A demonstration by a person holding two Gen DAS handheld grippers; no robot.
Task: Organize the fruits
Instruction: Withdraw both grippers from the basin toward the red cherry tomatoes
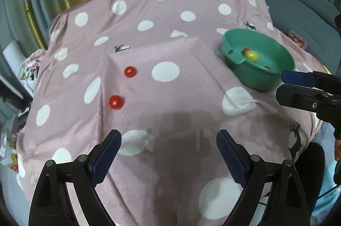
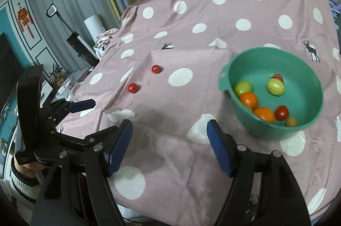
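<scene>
Right wrist view: a green bowl (image 2: 298, 132) sits on the pink, white-dotted cloth (image 2: 181, 140), holding two green fruits, two orange ones and small red tomatoes. Two more red tomatoes lie loose on the cloth, one (image 2: 156, 69) farther back, one (image 2: 133, 88) nearer, well apart from the bowl. The right gripper (image 2: 169, 140) hovers with its jaws apart and nothing between them. The left gripper (image 1: 168, 153) likewise stands wide and empty above the cloth. No label or writing is readable on the bowl or fruit.
</scene>
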